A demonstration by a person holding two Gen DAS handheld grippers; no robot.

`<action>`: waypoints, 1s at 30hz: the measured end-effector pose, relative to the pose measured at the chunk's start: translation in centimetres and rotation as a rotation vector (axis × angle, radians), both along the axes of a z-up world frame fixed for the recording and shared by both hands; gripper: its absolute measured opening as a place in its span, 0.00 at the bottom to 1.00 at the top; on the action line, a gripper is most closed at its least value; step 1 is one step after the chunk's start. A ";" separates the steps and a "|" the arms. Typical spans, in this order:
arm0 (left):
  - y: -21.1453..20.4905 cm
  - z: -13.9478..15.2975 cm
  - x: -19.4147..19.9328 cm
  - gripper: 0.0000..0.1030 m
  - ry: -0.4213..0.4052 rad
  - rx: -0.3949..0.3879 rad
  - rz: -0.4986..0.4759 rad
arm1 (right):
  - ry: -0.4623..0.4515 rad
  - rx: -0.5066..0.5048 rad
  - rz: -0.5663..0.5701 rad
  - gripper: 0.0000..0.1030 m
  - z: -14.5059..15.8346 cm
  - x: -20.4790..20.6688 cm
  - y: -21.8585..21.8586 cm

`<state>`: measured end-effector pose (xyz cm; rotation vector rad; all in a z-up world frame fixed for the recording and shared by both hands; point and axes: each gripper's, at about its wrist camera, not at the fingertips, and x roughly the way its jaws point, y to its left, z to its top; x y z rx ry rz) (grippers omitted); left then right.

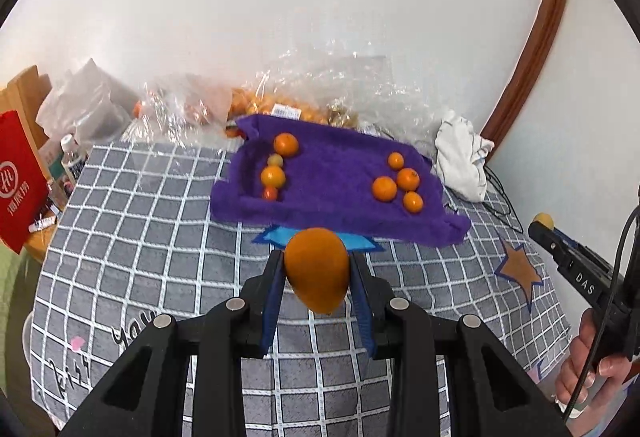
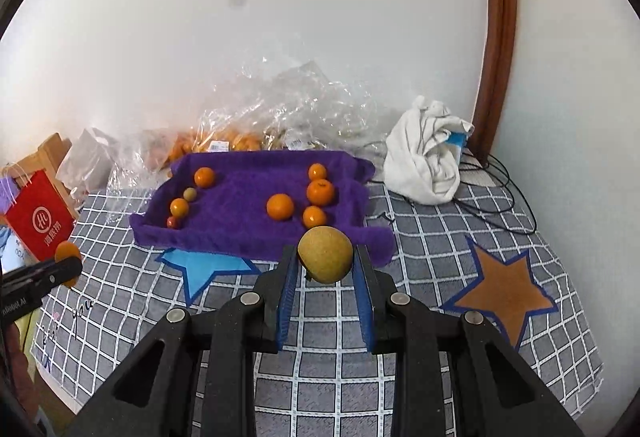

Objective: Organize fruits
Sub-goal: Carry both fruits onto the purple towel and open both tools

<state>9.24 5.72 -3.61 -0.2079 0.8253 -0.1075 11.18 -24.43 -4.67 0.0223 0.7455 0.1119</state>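
Left gripper (image 1: 318,269): jaws pinching an orange fruit (image 1: 317,269), egg-shaped in this view, one blue pad on each side of it; held in the air above the checked cloth (image 1: 160,221).
Right gripper (image 2: 325,261): jaws pinching a yellow-green fruit (image 2: 325,255) with a rough, speckled skin, held clear of the cloth, just in front of the purple towel's near edge.
Right gripper from the left wrist view: at the far right, a hand (image 1: 588,365) around its black handle, the yellow-green fruit just showing at its tip.
Left gripper from the right wrist view: at the far left edge, the orange fruit at its tip.
Purple towel (image 1: 332,193): spread on the checked cloth with its edges raised like a shallow tray.
Towel, left group (image 1: 276,169): four fruits in a row, two orange, one small dull green-yellow, one small red.
Towel, right group (image 1: 400,183): four orange fruits close together, well apart from the left group.
Plastic bags (image 1: 280,97): clear and crumpled, behind the towel against the wall, with more orange fruit inside.
White cloth (image 1: 460,153): bunched, to the right of the towel.
Red bag (image 1: 20,181): at the left edge of the cloth.
Stars: a blue one (image 2: 204,269) partly under the towel's near edge, a brown one (image 2: 504,293) to the right.
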 end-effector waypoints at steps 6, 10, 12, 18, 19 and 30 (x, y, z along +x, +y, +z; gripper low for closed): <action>0.0 1.7 1.2 0.30 -0.021 0.017 -0.002 | 0.000 0.013 -0.009 0.27 0.7 0.9 -0.4; -0.2 2.8 2.0 0.30 -0.044 0.027 -0.011 | 0.001 0.018 -0.017 0.27 1.0 1.5 -0.7; -0.4 3.2 2.4 0.30 -0.052 0.031 -0.012 | -0.002 0.016 -0.015 0.27 1.1 1.8 -0.8; -1.6 3.6 3.4 0.30 -0.059 0.049 -0.034 | -0.016 0.006 -0.016 0.27 1.6 2.2 -1.2; -1.7 3.7 3.5 0.30 -0.062 0.046 -0.041 | -0.015 0.005 -0.019 0.27 1.6 2.3 -1.3; -3.0 3.5 4.6 0.30 -0.057 0.046 -0.074 | -0.012 -0.012 0.003 0.27 1.1 3.4 -0.2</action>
